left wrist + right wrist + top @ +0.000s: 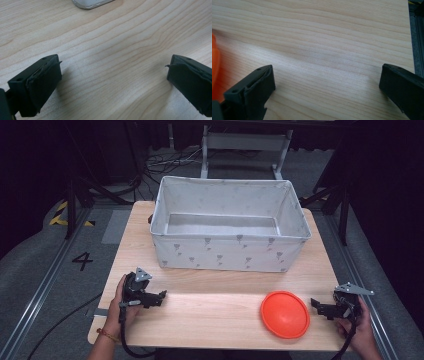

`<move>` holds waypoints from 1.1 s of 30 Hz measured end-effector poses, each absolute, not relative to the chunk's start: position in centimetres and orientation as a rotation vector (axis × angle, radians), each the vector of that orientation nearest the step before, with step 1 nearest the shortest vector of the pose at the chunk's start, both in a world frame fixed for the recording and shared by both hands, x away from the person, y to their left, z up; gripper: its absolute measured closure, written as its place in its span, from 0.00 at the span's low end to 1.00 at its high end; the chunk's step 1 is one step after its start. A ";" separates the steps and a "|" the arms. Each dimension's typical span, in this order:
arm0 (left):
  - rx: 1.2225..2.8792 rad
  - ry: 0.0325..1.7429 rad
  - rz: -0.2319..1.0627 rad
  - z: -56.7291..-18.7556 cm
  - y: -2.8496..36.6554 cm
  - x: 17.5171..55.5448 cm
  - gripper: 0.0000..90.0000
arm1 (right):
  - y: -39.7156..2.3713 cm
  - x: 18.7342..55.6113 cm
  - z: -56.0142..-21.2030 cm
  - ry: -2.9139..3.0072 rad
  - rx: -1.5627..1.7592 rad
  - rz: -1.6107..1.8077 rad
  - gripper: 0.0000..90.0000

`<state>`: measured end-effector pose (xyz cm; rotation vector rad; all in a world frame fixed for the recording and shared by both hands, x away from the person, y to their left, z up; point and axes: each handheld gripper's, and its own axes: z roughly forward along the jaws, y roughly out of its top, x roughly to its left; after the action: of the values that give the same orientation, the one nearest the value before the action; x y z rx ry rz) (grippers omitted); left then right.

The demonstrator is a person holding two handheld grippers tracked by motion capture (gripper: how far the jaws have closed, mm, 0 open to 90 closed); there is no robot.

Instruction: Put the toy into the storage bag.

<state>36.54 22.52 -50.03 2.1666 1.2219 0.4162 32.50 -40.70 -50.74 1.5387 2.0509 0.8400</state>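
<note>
An orange disc [285, 314] lies flat on the wooden table [215, 285] at the front right. My right gripper [320, 307] rests just right of it, jaws wide apart over bare wood, open; the disc's edge [215, 62] shows at the far left of the right gripper view. My left gripper [160, 297] sits at the front left of the table, open, with nothing between its jaws. A white fabric bin [229, 251] with a grey print stands at the back of the table; its bottom corner [91, 3] shows in the left gripper view.
Bare wood lies between the two grippers in front of the bin. The table's right edge [410, 37] runs close beside my right gripper. Cables and metal frame legs [245, 150] stand on the floor behind the table.
</note>
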 end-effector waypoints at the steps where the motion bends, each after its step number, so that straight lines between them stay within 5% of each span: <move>1: 2.167 1.223 0.414 -50.0 22.5 36.5 0.00 | -40.7 32.5 -50.7 2.050 1.537 0.840 0.00; 33: 2.225 1.089 0.372 -50.0 22.7 36.1 0.01 | -41.8 33.4 -50.2 2.383 1.214 0.892 0.02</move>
<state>36.05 22.70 -50.00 2.2250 1.0889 0.3720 33.35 -41.83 -50.22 1.2141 2.3825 0.8921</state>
